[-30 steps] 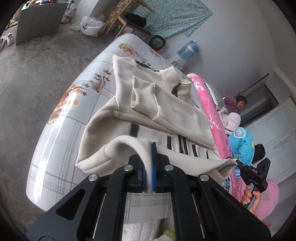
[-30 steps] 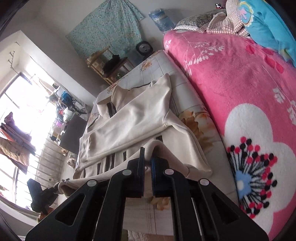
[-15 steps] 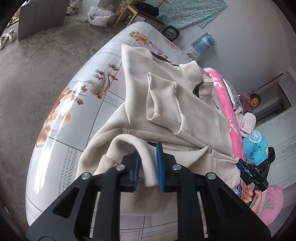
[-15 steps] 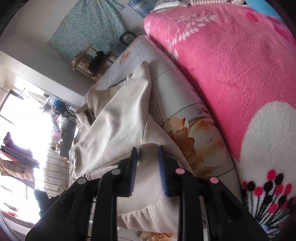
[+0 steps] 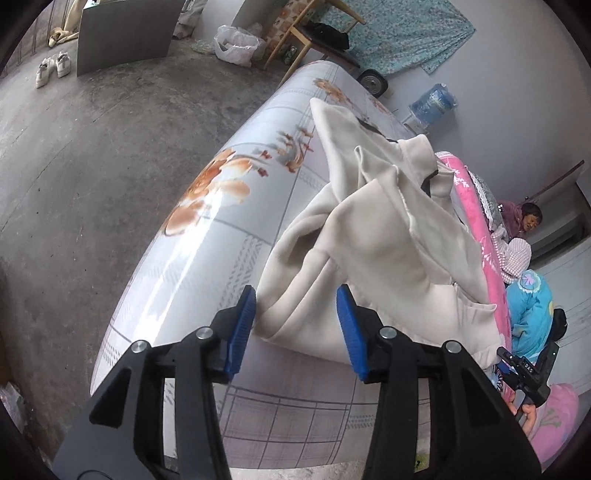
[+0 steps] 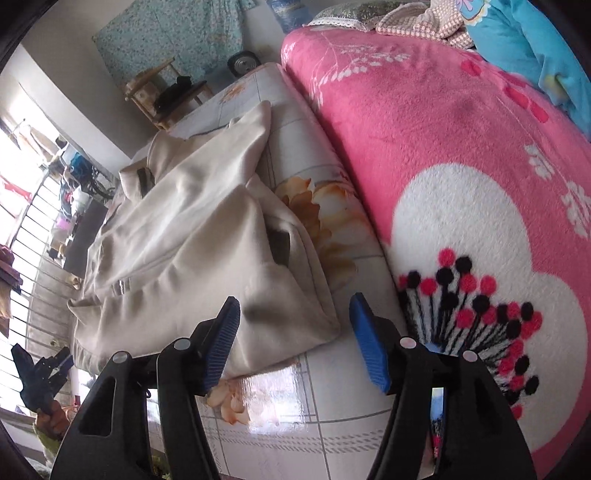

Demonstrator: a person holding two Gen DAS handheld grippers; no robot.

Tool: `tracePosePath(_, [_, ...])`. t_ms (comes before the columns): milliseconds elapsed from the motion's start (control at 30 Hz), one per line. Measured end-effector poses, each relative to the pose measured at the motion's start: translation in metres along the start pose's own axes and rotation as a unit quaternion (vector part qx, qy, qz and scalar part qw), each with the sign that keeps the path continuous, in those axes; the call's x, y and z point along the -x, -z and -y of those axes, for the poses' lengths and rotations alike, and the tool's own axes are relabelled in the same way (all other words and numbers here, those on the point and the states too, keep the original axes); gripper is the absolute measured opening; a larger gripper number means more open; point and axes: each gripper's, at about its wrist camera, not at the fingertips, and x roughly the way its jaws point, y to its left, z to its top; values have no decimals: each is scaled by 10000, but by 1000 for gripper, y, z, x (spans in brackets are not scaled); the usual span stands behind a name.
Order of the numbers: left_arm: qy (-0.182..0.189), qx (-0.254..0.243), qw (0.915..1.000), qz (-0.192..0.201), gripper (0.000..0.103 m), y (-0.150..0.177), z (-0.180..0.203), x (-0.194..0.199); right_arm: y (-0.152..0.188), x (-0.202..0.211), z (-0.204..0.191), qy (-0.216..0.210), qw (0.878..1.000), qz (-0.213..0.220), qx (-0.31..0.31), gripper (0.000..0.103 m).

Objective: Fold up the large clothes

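Note:
A cream jacket with dark trim lies folded on the glossy floral sheet of a bed. My left gripper hovers over the jacket's near left corner, jaws opening; the corner lies between the blue pads, which do not press on it. In the right wrist view the same jacket lies flat, and my right gripper is over its near right corner, jaws opening, pads clear of the cloth. The other gripper shows at the lower left edge.
A pink flowered blanket borders the sheet on the right. A person sits at the far end near blue bedding. Concrete floor, a wooden chair, plastic bag, shoes and water jug surround the bed.
Both grippers were shut on the jacket's hem, then opened and let it fall onto the folded body. Both hands sank toward the bed.

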Motion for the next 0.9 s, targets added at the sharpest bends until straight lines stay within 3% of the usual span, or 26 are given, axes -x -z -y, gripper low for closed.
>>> tracePosePath(133, [-41, 9, 9997, 232, 43, 2, -1, -6, -3, -4, -8, 108, 9997, 89, 222, 61])
tracePosePath(267, [-382, -187, 9981, 454, 38, 2, 11, -12, -2, -9, -23, 384, 9975, 147, 572, 59])
tracePosePath(367, [-674, -374, 9952, 596, 32, 5, 19, -16, -2, -14, -28, 602, 9947, 250, 795, 52])
tracePosePath(467, [-1113, -746, 9887, 678, 20, 7, 34, -22, -5, -16, -29, 647, 9938, 247, 874, 32])
tracePosePath(500, [-1275, -957, 9840, 792, 14, 9, 40, -22, -5, -17, -30, 514, 9947, 184, 868, 19])
tracePosePath(600, [-1570, -1384, 9734, 934, 9, 13, 58, -10, -3, -2, -39, 575, 9928, 348, 990, 15])
tracePosePath(733, [-1356, -1612, 9712, 1113, 8, 19, 75, 30, -2, 37, -47, 294, 9924, 642, 1005, 13])
tracePosePath(900, [-943, -1341, 9842, 674, 9, 32, 60, 65, 13, 67, -37, 53, 9939, 498, 981, 14])
